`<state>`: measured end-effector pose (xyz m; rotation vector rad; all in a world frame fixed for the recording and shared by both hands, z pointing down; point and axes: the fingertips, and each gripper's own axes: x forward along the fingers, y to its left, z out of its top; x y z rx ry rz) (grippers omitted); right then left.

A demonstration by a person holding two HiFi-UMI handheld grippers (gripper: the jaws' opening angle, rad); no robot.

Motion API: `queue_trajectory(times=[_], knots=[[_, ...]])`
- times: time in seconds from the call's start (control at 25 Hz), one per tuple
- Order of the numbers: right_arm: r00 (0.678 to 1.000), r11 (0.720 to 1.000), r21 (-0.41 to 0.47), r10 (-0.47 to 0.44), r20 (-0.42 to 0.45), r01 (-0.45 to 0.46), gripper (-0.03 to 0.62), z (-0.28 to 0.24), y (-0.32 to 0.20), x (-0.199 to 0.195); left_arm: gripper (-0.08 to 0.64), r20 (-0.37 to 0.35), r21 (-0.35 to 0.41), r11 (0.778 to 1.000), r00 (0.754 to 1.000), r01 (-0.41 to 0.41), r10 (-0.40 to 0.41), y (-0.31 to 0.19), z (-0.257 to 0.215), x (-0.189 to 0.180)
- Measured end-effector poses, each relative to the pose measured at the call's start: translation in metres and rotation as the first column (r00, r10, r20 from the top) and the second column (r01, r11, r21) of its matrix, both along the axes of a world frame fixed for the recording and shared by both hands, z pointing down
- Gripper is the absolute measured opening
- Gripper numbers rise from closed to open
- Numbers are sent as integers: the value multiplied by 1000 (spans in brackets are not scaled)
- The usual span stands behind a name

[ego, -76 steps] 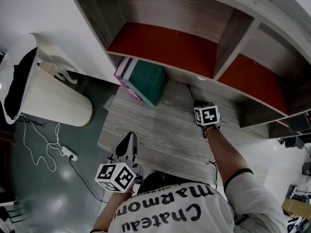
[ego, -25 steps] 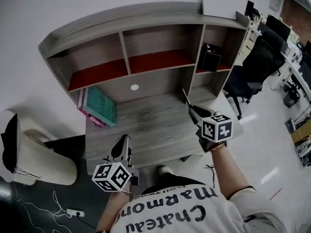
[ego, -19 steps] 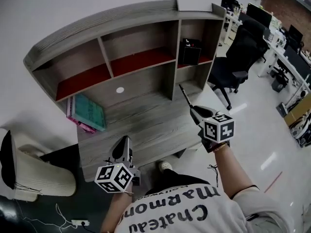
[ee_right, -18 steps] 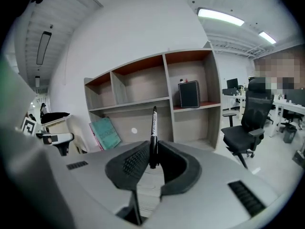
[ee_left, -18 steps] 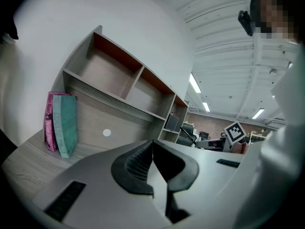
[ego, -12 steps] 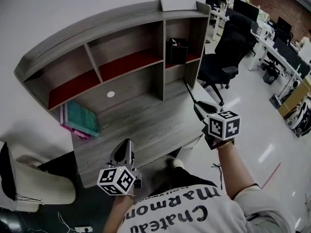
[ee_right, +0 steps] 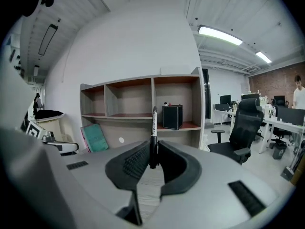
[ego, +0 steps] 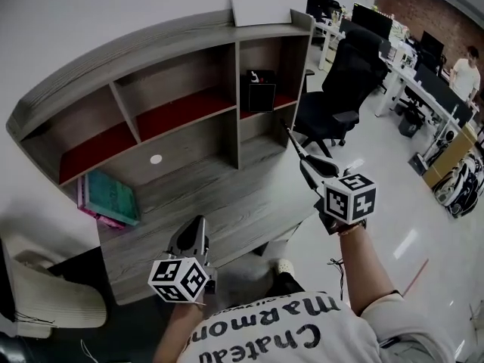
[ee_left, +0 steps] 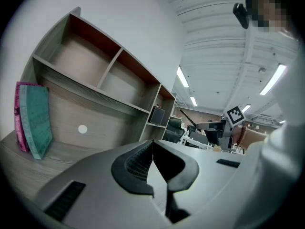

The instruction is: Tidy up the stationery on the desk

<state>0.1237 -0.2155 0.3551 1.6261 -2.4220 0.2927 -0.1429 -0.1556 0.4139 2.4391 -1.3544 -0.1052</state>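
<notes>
A dark pen stands upright between the jaws of my right gripper, which is shut on its lower end. In the head view that gripper hovers over the desk's right end, with the pen pointing at the shelf unit. A black box-shaped holder sits in the right shelf compartment, also straight ahead as the holder in the right gripper view. My left gripper hangs over the desk's front edge, shut and empty, its jaws together. Teal and pink books lean at the desk's left.
The wooden desk carries a curved shelf unit with red-floored compartments. A black office chair stands right of the desk. A pale rounded seat is on the floor at left. More desks and a person are far right.
The view has swung right, so the desk sits further left. My right gripper has risen with the pen and moved to the desk's right end. The left gripper has also shifted, still shut.
</notes>
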Motion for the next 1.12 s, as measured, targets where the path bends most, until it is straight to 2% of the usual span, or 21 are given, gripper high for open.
queue_trajectory(times=[0.2,0.4,0.56,0.64,0.76,0.92,1.12], knots=[[998,998,32,-51,-26,52,72,-14,-32,17,15,12,12,1000,1000,1,-1,-23,-6,26],[991,993,13,-119,-60,120,72,-20,-80,32,15,10,18,999,1000,28,-28,-56,-14,55],[965,978,5,-203,-168,207,72,-29,-118,43,15,3,26,998,998,56,-56,-90,-20,80],[935,967,-1,-248,-254,256,72,-35,-136,47,15,4,27,997,998,67,-67,-107,-19,94],[871,943,-14,-312,-379,332,72,-46,-158,51,15,3,31,996,996,84,-84,-129,-17,116],[786,908,-37,-381,-487,418,72,-57,-187,56,15,-4,41,993,994,111,-111,-154,-16,145],[668,898,-53,-364,-649,437,72,-65,-217,62,15,3,36,990,991,133,-133,-167,-14,167]])
